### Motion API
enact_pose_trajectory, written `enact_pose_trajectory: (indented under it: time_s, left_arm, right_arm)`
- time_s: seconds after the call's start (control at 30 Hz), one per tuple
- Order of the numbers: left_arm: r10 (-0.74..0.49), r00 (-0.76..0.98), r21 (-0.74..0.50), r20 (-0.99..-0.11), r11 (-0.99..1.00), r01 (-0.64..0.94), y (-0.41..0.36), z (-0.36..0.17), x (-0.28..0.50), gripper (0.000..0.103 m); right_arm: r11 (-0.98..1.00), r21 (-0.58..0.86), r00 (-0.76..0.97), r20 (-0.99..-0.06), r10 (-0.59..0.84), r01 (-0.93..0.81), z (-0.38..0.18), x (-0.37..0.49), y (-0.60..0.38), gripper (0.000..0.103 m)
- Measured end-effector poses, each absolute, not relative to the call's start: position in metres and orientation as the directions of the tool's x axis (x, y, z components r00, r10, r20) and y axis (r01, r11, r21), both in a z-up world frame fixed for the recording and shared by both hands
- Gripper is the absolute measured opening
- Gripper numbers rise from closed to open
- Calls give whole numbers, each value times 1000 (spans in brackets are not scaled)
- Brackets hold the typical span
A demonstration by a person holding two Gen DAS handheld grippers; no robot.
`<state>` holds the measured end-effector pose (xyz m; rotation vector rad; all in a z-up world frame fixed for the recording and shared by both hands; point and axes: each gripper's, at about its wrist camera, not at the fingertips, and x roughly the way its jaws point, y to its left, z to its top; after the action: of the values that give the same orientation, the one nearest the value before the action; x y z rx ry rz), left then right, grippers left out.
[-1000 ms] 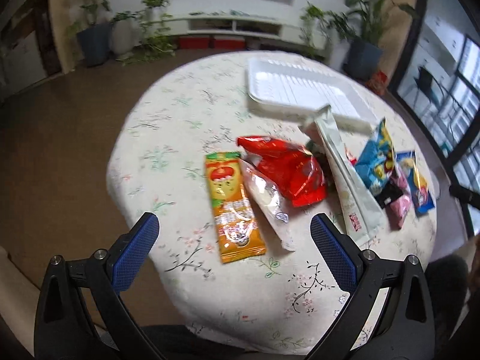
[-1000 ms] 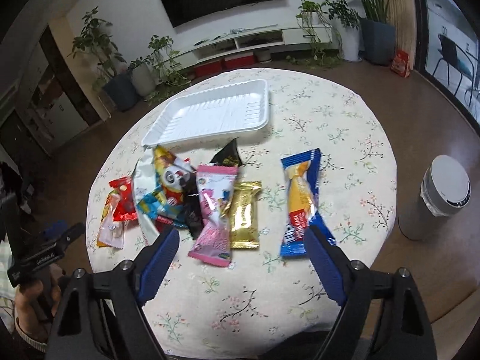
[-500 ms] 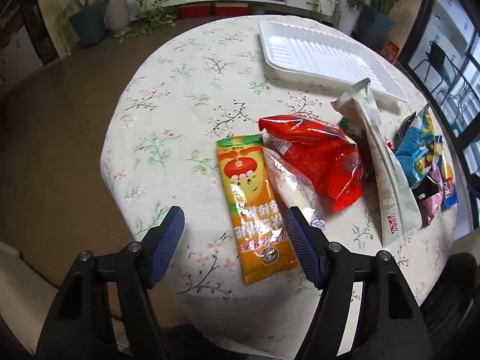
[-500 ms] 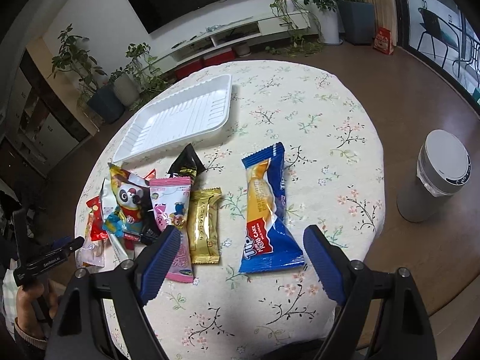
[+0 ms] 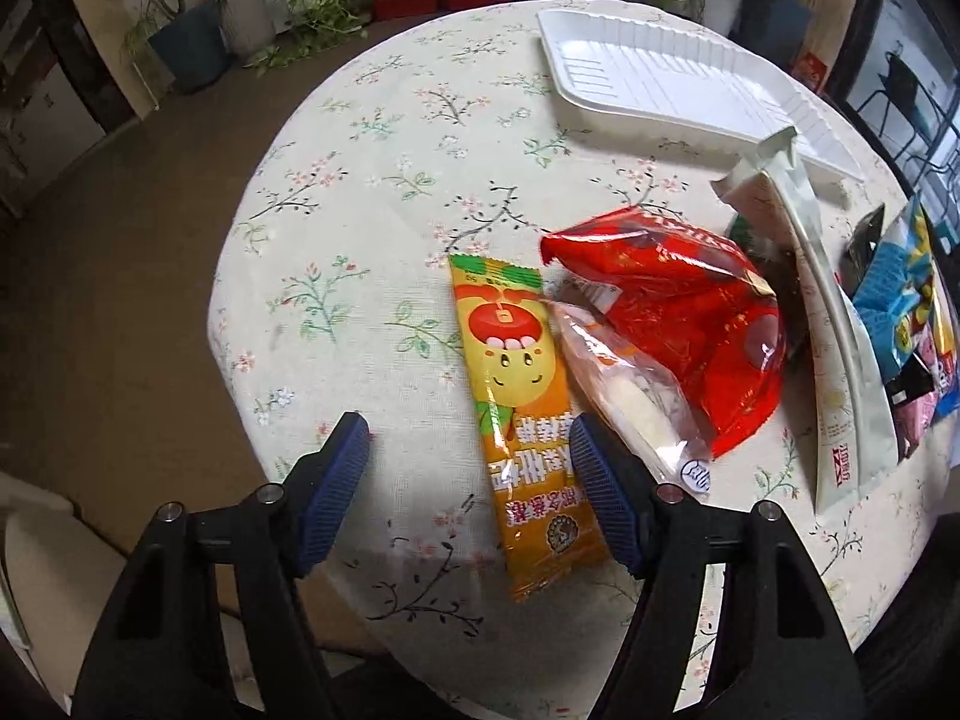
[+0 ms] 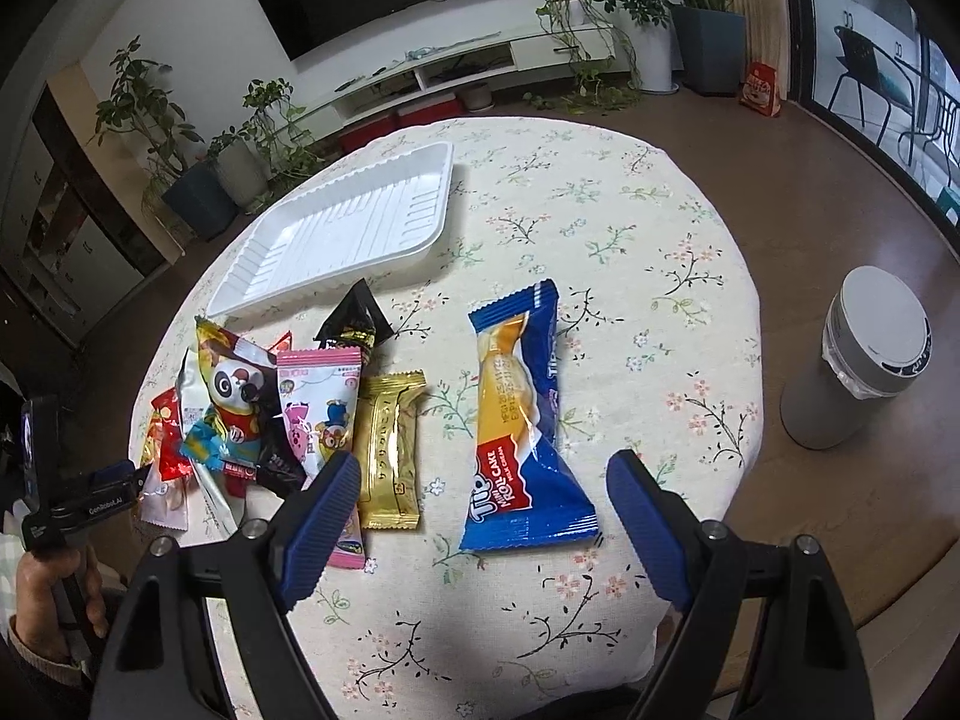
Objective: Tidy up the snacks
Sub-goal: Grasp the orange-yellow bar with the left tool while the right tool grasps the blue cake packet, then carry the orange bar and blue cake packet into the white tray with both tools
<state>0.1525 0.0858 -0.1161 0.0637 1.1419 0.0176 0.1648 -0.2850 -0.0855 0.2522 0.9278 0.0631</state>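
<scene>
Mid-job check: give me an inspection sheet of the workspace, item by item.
Surface: round table, floral cloth.
Job's things: white tray empty; orange packet, red bag, blue roll cake, gold bar and other snacks on the cloth.
Clutter: nothing seen.
Grippers: left hand-held gripper has just been closing, over the orange packet's near end, pads not pressing; right hand-held gripper open above the roll cake.
Cables: nothing seen.
Surroundings: bin, plants, TV.

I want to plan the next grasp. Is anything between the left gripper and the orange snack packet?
Nothing visible. The left gripper, its jaws just closing, stands open above the orange snack packet. A clear packet lies against the packet's right edge, close to one finger.
</scene>
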Motion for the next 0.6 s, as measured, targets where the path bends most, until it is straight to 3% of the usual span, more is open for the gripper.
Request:
enact_pose_trajectory:
  time_s: [0.07,0.17,0.33,0.47,0.6]
  left_arm:
    - [-22,404,-10,-915,999,33,89,-120,152,37]
    - [-30,407,-20,-913,999,28,94,-119,155,27]
    - [-29,405,-16,-914,999,35,96,-117,158,26]
    - [-48,421,-35,-906,999,40,100,-116,156,14]
    - [-49,442,-23,-896,998,65,98,-113,148,10]
  right_arm:
    - [969,240,604,-781,156,60,-85,164,-287,85]
    - [967,245,602,-784,155,69,-86,164,-291,79]
    - [973,223,591,-793,149,54,-87,165,-292,73]
    - [981,193,559,-817,141,35,-91,171,-292,71]
    - [987,158,532,-837,124,18,-94,180,-297,71]
